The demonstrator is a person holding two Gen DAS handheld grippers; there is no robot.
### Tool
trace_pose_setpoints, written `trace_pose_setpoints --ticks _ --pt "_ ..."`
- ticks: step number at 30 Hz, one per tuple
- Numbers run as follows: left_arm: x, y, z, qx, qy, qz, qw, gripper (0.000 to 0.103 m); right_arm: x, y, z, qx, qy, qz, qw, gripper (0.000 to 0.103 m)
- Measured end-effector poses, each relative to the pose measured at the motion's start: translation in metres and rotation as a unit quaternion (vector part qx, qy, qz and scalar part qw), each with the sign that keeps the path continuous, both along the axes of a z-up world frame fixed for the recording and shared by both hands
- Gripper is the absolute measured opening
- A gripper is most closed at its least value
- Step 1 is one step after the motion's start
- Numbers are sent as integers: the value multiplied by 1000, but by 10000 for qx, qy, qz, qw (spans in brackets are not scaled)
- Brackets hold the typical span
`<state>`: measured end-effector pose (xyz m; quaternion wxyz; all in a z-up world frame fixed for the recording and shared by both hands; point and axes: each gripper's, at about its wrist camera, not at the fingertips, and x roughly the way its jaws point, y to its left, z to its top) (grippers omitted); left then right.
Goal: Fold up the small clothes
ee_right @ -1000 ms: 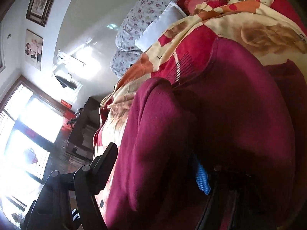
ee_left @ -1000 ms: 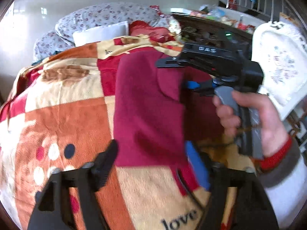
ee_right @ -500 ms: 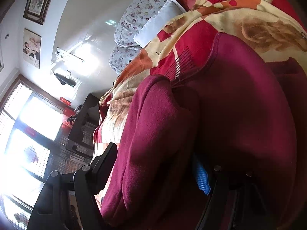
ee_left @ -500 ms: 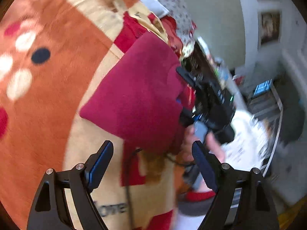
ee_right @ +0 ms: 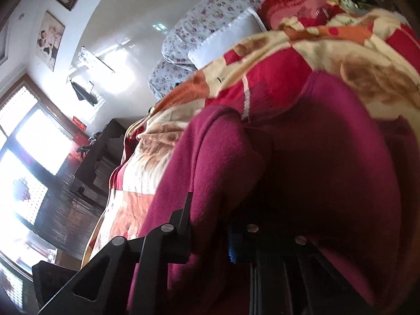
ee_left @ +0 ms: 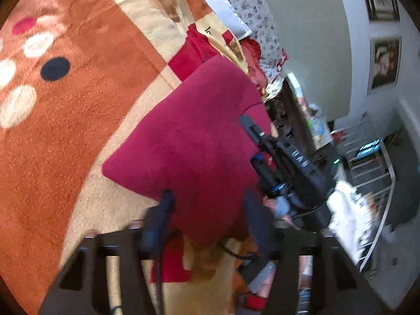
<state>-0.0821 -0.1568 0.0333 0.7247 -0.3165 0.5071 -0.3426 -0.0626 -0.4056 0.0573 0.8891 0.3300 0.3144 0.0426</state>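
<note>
both grippers closing on the maroon garment

two grippers now have the dark red fleece garment (ee_left: 194, 141) between their fingers, where a second ago both stood wide apart. the garment lies folded on the orange, cream and red plush blanket (ee_left: 78, 120) that covers the bed, its near corner pointing toward the left camera.

the left gripper (ee_left: 207, 223) has its jaws closing, and the garment's near corner sits between the two blue-padded fingers (ee_left: 160, 218); the picture is blurred there, so i cannot tell for sure whether the pads already press the cloth. compared with a second ago its view has rolled strongly: the blanket then lay level across the picture, and now it slants up the left side while the wall with framed pictures (ee_left: 384, 63) stands on the right. the camera has also come lower and closer to the cloth.

the right gripper (ee_right: 210, 225) is also closing, and a thick fold of the garment fills the narrow gap between its black fingers (ee_right: 183, 218), which appear to pinch it. its view is nearly the same as before, with the white pillow (ee_right: 225, 44) and the flowered quilt (ee_right: 210, 13) beyond. in the left view, the right gripper's black body (ee_left: 294, 162) sits at the garment's right edge, held by a person's hand (ee_left: 275, 204).
</note>
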Motion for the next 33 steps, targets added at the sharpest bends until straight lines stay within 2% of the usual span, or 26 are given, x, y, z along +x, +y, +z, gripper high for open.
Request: trace_pose_setpoints --ticks 2,5,7,12,16,19,22,24,25,26,28,29,30,33 --pt "-8 0 10 170 -259 -33 9995 27 -6 2 14 -204 -149 -3 9997 20" --pt "-20 -3 29 221 -614 -121 9978 24 -14 1 42 -544 -359 15 9979 19" --pt "-27 -11 39 235 -712 -308 9967 23 -20 -3 59 -775 -429 57 9961 18" --pt "-42 -54 44 327 -858 -871 9920 20 -32 -20 78 -1398 -240 -37 9899 18" --pt "-51 -94 31 615 -959 -1232 9858 19 -37 -42 69 -1845 148 -272 9824 17" --pt "-52 -118 15 883 -979 -1420 9810 19 -31 -55 48 -2104 518 -498 9750 17" --pt "-56 -123 12 1167 -1200 -1472 9748 19 -22 -64 19 -2112 854 -519 9723 18" --pt "-62 -119 22 1395 -1464 -1515 9675 20 -24 -70 15 -2027 770 -557 9746 21" --pt "-65 -117 28 1506 -1560 -1530 9641 20 -27 -76 17 -1865 721 -616 9779 27" --pt "-68 -113 37 1612 -1733 -1565 9589 23 -33 -81 20 -1615 661 -673 9824 29" --pt "-74 -105 51 1878 -2106 -1512 9474 30 -42 -82 30 -1469 636 -745 9843 33" --pt "-76 -100 59 2115 -2347 -1439 9378 43 -47 -77 37 -1514 593 -747 9839 34" --pt "-74 -95 64 2231 -2476 -1408 9323 54 -54 -71 45 -1582 500 -704 9836 34" --pt "-63 -80 74 2314 -2623 -1211 9290 56 -74 -42 63 -1654 157 -292 9857 34"
